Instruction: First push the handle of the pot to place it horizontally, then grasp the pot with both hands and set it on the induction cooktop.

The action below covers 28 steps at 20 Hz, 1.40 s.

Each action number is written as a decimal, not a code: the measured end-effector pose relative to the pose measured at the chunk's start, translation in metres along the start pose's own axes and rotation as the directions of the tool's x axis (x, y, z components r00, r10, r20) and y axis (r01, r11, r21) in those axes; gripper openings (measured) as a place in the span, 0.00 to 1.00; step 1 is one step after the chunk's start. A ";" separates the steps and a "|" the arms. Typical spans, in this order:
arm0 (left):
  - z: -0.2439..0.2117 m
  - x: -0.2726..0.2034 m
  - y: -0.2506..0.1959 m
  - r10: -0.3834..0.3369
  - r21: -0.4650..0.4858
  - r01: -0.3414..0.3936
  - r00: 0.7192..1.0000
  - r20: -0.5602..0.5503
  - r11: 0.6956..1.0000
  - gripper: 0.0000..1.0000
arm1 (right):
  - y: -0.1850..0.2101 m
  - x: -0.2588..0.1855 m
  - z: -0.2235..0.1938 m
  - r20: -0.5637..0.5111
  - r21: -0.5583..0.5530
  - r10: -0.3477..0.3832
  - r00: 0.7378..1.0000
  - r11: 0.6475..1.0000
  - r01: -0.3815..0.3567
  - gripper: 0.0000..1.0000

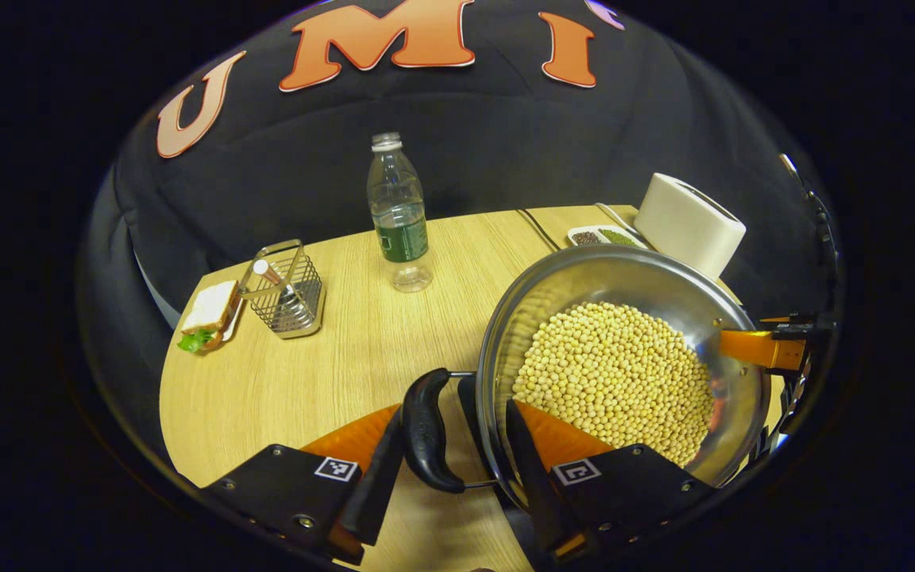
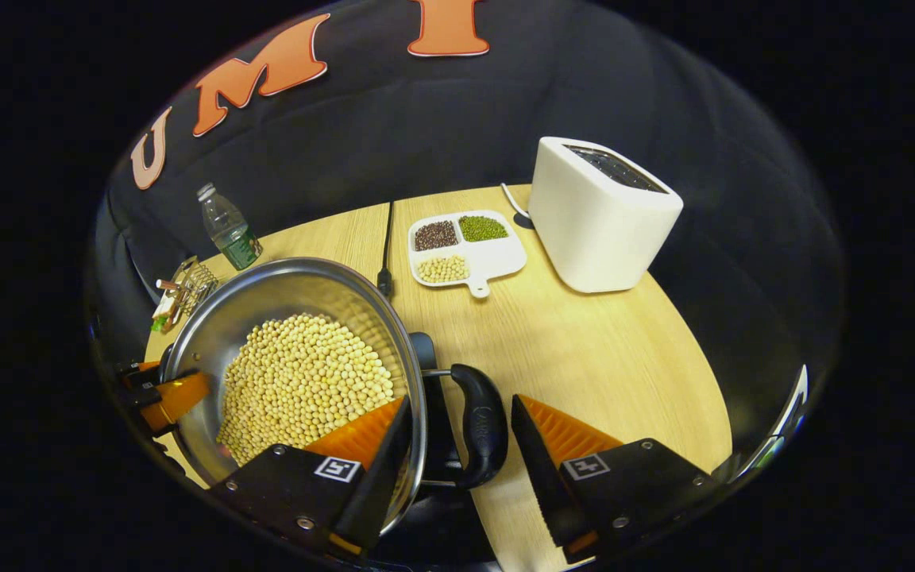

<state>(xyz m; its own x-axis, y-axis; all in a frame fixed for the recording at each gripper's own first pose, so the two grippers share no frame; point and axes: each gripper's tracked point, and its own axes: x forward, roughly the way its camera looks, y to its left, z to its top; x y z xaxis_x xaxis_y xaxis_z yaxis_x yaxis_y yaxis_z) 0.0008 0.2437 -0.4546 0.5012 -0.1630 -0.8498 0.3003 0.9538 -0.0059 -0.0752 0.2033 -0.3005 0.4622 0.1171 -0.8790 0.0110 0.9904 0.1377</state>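
A steel pot [image 1: 624,274] [image 2: 283,290] holds a heap of soybeans [image 1: 608,373] [image 2: 306,381]. It sits over a black slab [image 2: 424,349], apparently the induction cooktop, which is mostly hidden. In the left gripper view, my left gripper [image 1: 456,405] clamps one black side handle [image 1: 430,433], with one finger outside it and the other inside the rim. My right gripper [image 2: 461,399] holds the opposite handle [image 2: 483,425] the same way, one finger in the pot. Each gripper's inner finger [image 1: 747,347] [image 2: 175,397] appears across the pot in the other's view.
A water bottle [image 1: 399,214], a wire basket [image 1: 287,290] and a sandwich [image 1: 207,314] stand on the wooden table's far left. A white toaster [image 2: 600,214], a divided dish of beans [image 2: 465,246] and a black cable [image 2: 386,238] lie behind the pot.
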 end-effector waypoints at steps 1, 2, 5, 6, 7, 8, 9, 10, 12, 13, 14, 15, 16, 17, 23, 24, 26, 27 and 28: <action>0.003 -0.008 0.003 -0.003 -0.004 0.003 1.000 0.016 1.000 0.74 | 0.000 -0.005 0.003 0.015 0.011 0.001 1.000 1.000 -0.001 0.81; 0.008 -0.017 0.006 -0.010 -0.008 0.010 0.999 0.035 1.000 0.74 | 0.000 -0.007 0.007 0.039 0.020 0.001 0.999 1.000 -0.002 0.82; 0.026 -0.046 0.017 0.010 0.006 -0.011 0.994 0.106 1.000 0.74 | -0.009 -0.027 0.036 0.151 0.000 -0.024 0.988 1.000 0.024 0.84; 0.037 -0.056 0.018 0.015 0.003 -0.016 0.990 0.139 1.000 0.74 | -0.016 -0.039 0.050 0.194 -0.008 -0.027 0.981 1.000 0.029 0.84; 0.049 -0.066 0.021 0.022 -0.007 -0.021 0.985 0.171 1.000 0.73 | -0.018 -0.054 0.065 0.242 -0.012 -0.025 0.970 1.000 0.029 0.84; 0.062 -0.079 0.026 0.029 -0.023 -0.025 0.977 0.210 0.999 0.73 | -0.017 -0.069 0.082 0.293 -0.015 -0.022 0.956 0.999 0.028 0.85; 0.078 -0.094 0.034 0.043 -0.045 -0.033 0.967 0.250 0.998 0.73 | -0.015 -0.087 0.098 0.343 -0.017 -0.017 0.939 1.000 0.025 0.84; 0.096 -0.110 0.042 0.052 -0.062 -0.036 0.955 0.293 0.997 0.73 | -0.014 -0.104 0.113 0.390 -0.022 -0.010 0.921 1.000 0.021 0.85; 0.134 -0.147 0.062 0.079 -0.098 -0.044 0.916 0.393 0.994 0.73 | -0.005 -0.139 0.144 0.482 -0.033 0.000 0.876 0.999 0.018 0.86; 0.154 -0.164 0.074 0.095 -0.112 -0.050 0.893 0.440 0.992 0.73 | -0.004 -0.157 0.160 0.527 -0.043 0.002 0.850 0.999 0.024 0.86; 0.172 -0.185 0.089 0.115 -0.120 -0.064 0.866 0.486 0.991 0.72 | -0.003 -0.172 0.172 0.561 -0.056 0.004 0.828 0.998 0.033 0.86; 0.191 -0.206 0.102 0.132 -0.141 -0.067 0.838 0.529 0.988 0.72 | -0.002 -0.189 0.183 0.594 -0.067 0.004 0.805 0.997 0.045 0.86; 0.209 -0.229 0.113 0.149 -0.163 -0.067 0.809 0.569 0.984 0.72 | 0.001 -0.206 0.194 0.627 -0.076 0.007 0.779 0.996 0.052 0.87; 0.231 -0.249 0.124 0.161 -0.186 -0.058 0.777 0.609 0.981 0.71 | 0.005 -0.223 0.202 0.659 -0.081 0.015 0.752 0.995 0.051 0.87; 0.305 -0.375 0.171 0.233 -0.254 -0.048 0.585 0.777 0.966 0.71 | 0.017 -0.308 0.255 0.769 -0.122 0.058 0.637 0.991 0.057 0.94; 0.313 -0.394 0.179 0.248 -0.267 -0.050 0.566 0.786 0.962 0.71 | 0.021 -0.324 0.265 0.788 -0.125 0.066 0.612 0.991 0.054 0.98; 0.321 -0.429 0.187 0.277 -0.280 -0.073 0.517 0.810 0.957 0.71 | 0.031 -0.355 0.282 0.825 -0.140 0.098 0.557 0.990 0.033 0.94; 0.324 -0.448 0.192 0.292 -0.280 -0.098 0.483 0.826 0.955 0.71 | 0.034 -0.369 0.289 0.839 -0.142 0.106 0.534 0.989 0.027 0.91; 0.327 -0.466 0.197 0.303 -0.277 -0.124 0.444 0.843 0.953 0.71 | 0.035 -0.382 0.296 0.852 -0.140 0.107 0.513 0.990 0.026 0.97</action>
<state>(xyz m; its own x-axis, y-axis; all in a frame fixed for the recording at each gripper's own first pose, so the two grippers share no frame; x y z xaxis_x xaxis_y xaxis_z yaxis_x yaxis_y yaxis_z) 0.0920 0.4253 0.1127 0.9979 0.0042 0.0647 -0.0012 0.9989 -0.0465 0.0110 0.1713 0.1749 0.9935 0.1034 -0.0474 -0.1011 0.9936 0.0494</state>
